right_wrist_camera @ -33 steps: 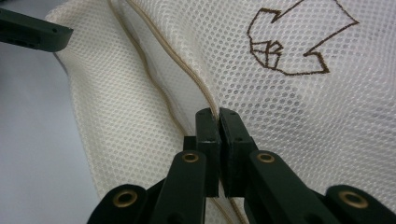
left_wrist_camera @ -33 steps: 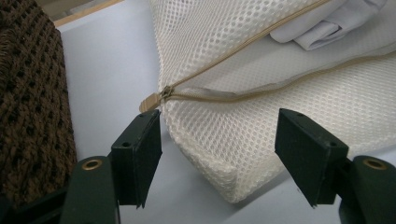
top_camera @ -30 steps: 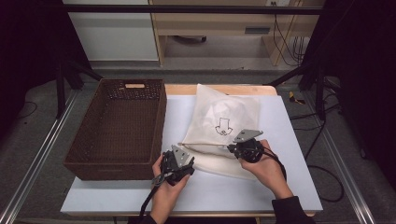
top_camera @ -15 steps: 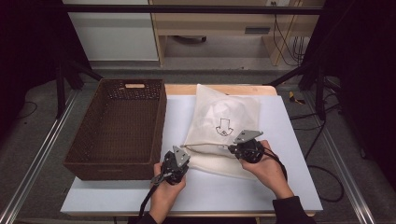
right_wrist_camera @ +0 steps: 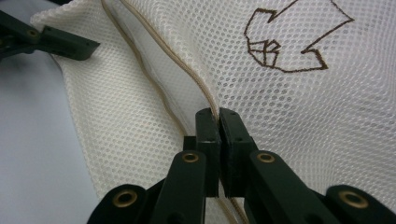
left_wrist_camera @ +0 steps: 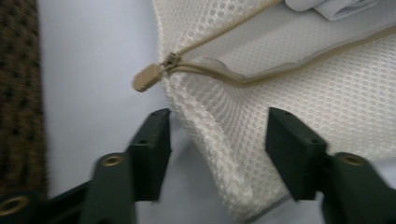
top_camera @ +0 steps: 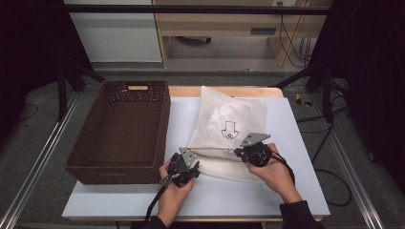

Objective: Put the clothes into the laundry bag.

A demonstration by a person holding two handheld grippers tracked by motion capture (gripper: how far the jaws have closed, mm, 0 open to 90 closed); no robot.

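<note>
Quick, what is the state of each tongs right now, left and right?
Left tongs: open, jaws just opened again; the mesh bag corner lies between them, not pinched.
Right tongs: closed on the mesh bag's zipper edge.

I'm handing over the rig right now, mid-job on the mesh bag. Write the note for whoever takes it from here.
Right gripper: jaws shut on the mesh bag at the zipper edge, holding it taut.
Left gripper: jaws have just been opening; they straddle the bag's near corner without pressing on it. The zipper pull lies just ahead of them, free.
Bag lies on the white table, right of the brown basket; white items show inside through the opening.
Done: the zipper stands open along most of its length.
Left, likely: grip the pull again and work the zipper; the bag is not in the basket.
</note>
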